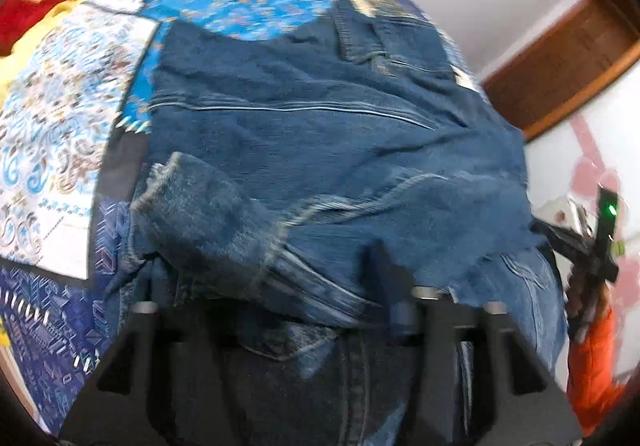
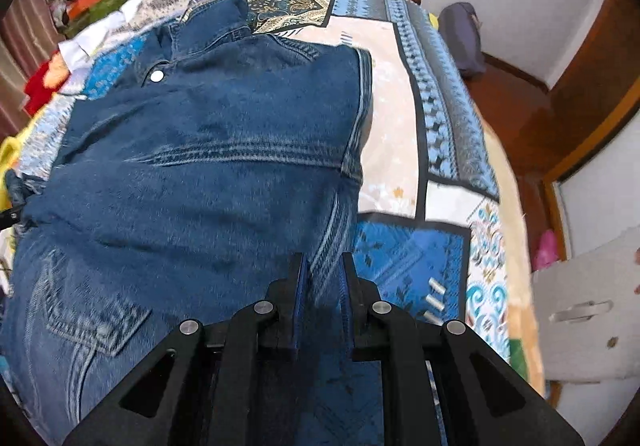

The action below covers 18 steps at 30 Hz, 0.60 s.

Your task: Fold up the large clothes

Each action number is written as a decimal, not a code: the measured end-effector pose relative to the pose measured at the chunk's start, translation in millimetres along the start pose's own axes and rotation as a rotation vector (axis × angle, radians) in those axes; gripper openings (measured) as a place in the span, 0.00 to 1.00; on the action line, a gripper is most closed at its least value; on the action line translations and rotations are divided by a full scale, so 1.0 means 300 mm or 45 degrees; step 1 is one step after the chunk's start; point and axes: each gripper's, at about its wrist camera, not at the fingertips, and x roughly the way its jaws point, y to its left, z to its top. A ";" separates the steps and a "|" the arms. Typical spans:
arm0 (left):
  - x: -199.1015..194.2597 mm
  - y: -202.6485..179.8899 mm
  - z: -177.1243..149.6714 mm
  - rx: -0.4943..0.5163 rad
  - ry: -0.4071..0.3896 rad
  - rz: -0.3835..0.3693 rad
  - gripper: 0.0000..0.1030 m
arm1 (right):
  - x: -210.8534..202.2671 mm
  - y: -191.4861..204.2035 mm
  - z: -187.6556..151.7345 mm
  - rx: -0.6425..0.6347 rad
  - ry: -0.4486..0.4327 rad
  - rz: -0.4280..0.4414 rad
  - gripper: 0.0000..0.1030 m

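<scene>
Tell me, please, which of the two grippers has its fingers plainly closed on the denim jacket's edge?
The right gripper: its fingers pinch the side seam of the denim jacket. The left gripper is mostly buried under folded denim, so its grip cannot be judged.

- A bed carries the scene, covered by a patchwork spread of blue, cream and dark printed panels.
- A blue denim jacket lies across the spread, collar toward the far end, one metal snap button showing near the neck.
- Its right-hand side seam runs beside a bare cream panel.
- A cuffed sleeve rests folded over the jacket's body in the left wrist view.
- White cloth and red fabric lie at the bed's far left edge, blurred.
</scene>
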 end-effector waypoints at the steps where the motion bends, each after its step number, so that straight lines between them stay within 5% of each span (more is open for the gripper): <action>1: 0.003 0.007 0.002 -0.018 -0.011 0.011 0.66 | 0.001 -0.012 -0.005 0.023 0.002 0.023 0.11; 7: 0.027 0.053 0.026 -0.136 -0.006 0.020 0.66 | 0.000 -0.032 -0.033 0.061 0.000 0.025 0.11; 9: 0.025 0.053 0.037 -0.131 -0.042 0.077 0.51 | 0.005 -0.047 -0.043 0.078 0.016 0.014 0.11; 11: 0.032 0.022 0.054 -0.058 -0.049 0.175 0.24 | 0.001 -0.071 -0.055 0.117 0.020 0.042 0.11; 15: 0.013 -0.098 0.115 0.129 -0.137 0.367 0.14 | -0.012 -0.117 -0.050 0.206 0.039 0.132 0.11; 18: -0.063 -0.211 0.211 0.236 -0.272 0.382 0.13 | -0.032 -0.140 -0.025 0.256 0.023 0.195 0.11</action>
